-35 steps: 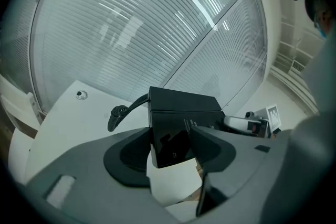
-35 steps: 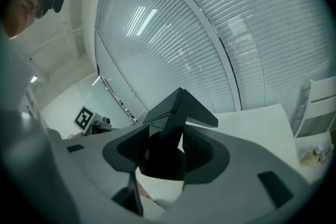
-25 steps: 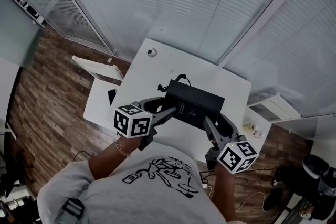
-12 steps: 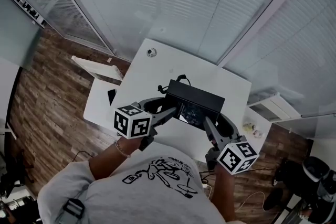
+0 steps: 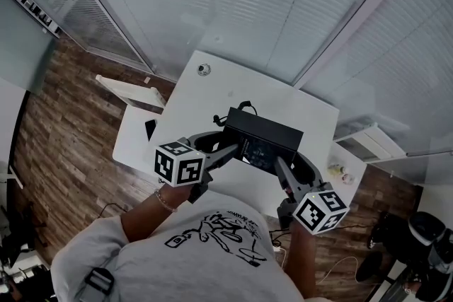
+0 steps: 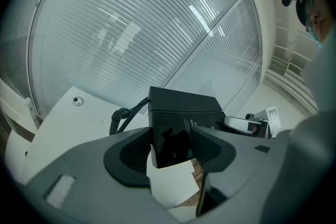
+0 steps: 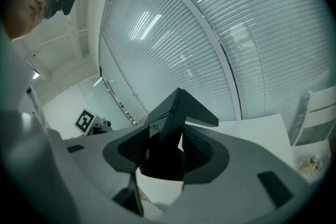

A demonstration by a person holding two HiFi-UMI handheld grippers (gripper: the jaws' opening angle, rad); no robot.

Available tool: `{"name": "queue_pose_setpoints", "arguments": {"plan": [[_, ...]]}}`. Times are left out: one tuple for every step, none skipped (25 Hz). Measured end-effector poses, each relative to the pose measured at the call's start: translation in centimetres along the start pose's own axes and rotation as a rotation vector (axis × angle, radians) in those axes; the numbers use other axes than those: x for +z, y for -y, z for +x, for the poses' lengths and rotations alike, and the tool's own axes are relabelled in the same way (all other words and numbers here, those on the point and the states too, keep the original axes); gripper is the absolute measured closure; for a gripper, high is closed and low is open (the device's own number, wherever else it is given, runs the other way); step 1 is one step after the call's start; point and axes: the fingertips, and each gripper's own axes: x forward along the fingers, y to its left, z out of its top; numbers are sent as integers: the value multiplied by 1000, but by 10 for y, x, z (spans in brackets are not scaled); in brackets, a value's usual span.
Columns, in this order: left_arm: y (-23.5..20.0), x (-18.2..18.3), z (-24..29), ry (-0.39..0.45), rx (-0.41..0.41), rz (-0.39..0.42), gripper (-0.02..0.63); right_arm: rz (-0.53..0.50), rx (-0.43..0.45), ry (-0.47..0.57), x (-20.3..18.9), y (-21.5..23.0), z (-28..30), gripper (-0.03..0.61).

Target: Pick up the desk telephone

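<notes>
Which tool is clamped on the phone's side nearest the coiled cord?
The left tool: it grips the desk telephone on the side where the coiled cord comes out. The right tool holds the opposite side, away from the cord.

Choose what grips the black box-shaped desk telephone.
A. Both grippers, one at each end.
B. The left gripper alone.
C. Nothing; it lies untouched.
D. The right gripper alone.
A: the left gripper has one end of the black box-shaped desk telephone pressed between its jaws, and the right gripper clamps the other end.
</notes>
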Motion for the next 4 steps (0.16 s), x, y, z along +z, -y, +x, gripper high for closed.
{"name": "queue_pose_setpoints", "arguments": {"plan": [[0,0,0,0,0,0,383,0,-1,1,0,0,-1,393],[1,-1,0,0,-1,0,383,-1,-2,2,0,-1,-1,393],[1,-1,-1,1,-1,0,383,-2,-3,2,0,-1,-2,393],[2,-2,-1,2,-2,0,383,-3,-4,3,0,-2,-2,393]]}}
